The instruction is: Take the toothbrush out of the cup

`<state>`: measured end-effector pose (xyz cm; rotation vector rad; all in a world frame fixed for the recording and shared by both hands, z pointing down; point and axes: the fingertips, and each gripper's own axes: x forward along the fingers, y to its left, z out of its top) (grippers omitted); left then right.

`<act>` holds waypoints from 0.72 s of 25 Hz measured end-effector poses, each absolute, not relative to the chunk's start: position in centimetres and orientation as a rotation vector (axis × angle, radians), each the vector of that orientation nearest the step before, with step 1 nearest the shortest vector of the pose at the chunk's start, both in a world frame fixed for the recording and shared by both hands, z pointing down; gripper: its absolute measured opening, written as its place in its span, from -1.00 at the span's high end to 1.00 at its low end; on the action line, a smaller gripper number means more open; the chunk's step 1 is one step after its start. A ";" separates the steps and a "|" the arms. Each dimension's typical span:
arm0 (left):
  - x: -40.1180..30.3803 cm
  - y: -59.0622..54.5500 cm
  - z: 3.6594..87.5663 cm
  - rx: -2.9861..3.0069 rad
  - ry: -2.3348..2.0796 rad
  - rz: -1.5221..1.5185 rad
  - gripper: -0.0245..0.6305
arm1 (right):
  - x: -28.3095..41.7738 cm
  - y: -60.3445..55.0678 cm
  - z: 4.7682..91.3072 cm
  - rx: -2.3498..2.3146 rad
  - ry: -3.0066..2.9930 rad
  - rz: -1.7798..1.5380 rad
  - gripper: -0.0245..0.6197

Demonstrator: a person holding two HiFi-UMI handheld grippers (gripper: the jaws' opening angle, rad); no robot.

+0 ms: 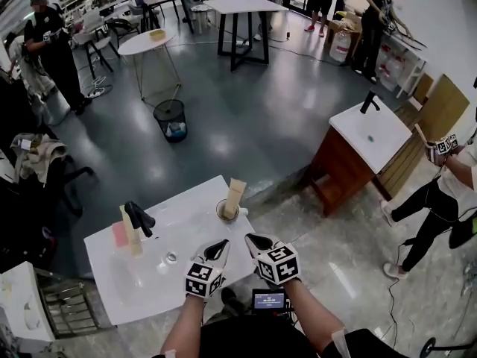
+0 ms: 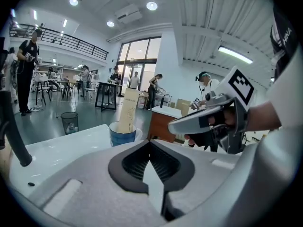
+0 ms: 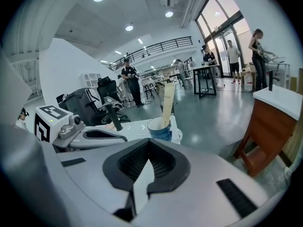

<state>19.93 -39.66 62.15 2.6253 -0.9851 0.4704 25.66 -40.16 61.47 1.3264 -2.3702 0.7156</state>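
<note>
Both of your claws were shut tight and held nothing. The left claw (image 1: pixel 218 248) and the right claw (image 1: pixel 258 242) hung side by side over the near edge of the white tabletop (image 1: pixel 186 226). The toothbrush (image 1: pixel 235 192), a tall tan pack, stood leaning in the blue cup (image 1: pixel 221 215) by the tabletop's far right corner, at 12 o'clock from your claws and apart from both. A black faucet (image 1: pixel 139 218) stood off at the cup's 9 o'clock.
</note>
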 end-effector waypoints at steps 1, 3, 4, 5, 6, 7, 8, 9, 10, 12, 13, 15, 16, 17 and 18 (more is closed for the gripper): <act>19.7 -39.9 62.2 2.626 -0.983 0.465 0.90 | 25.4 -40.4 61.5 1.329 -2.368 0.713 0.90; 19.5 -40.1 62.3 2.629 -0.972 0.463 0.90 | 25.3 -40.6 61.6 1.334 -2.363 0.710 0.90; 19.4 -40.2 62.5 2.629 -0.970 0.463 0.90 | 25.2 -40.7 61.6 1.334 -2.360 0.708 0.90; 19.3 -40.4 62.6 2.625 -0.972 0.460 0.90 | 25.2 -40.8 61.7 1.331 -2.358 0.705 0.90; 19.1 -40.6 62.7 2.619 -0.978 0.457 0.90 | 25.1 -41.0 61.8 1.325 -2.356 0.703 0.90; 18.9 -40.7 62.7 2.612 -0.983 0.454 0.90 | 25.0 -41.1 61.9 1.317 -2.353 0.702 0.90; 18.8 -40.8 62.8 2.605 -0.989 0.453 0.90 | 25.0 -41.2 62.0 1.309 -2.351 0.701 0.90; 18.7 -40.9 62.9 2.598 -0.996 0.453 0.90 | 25.1 -41.4 62.1 1.303 -2.351 0.700 0.90; 18.7 -41.1 63.0 2.591 -1.007 0.453 0.90 | 25.1 -41.7 62.1 1.296 -2.352 0.698 0.90; 18.7 -41.4 63.0 2.577 -1.029 0.452 0.90 | 25.2 -42.2 62.1 1.268 -2.359 0.689 0.90; 18.9 -41.4 63.0 2.571 -1.039 0.451 0.90 | 25.2 -42.5 62.0 1.249 -2.364 0.683 0.90; 18.9 -41.7 62.9 2.555 -1.066 0.448 0.90 | 25.3 -42.9 61.9 1.213 -2.375 0.673 0.90; 18.9 -41.8 62.9 2.546 -1.084 0.445 0.90 | 25.3 -43.2 61.9 1.197 -2.382 0.669 0.90; 18.9 -42.0 62.8 2.538 -1.101 0.442 0.90 | 25.3 -43.4 61.8 1.182 -2.390 0.663 0.90; 18.9 -42.2 62.7 2.533 -1.115 0.440 0.90 | 25.4 -43.7 61.8 1.170 -2.396 0.658 0.90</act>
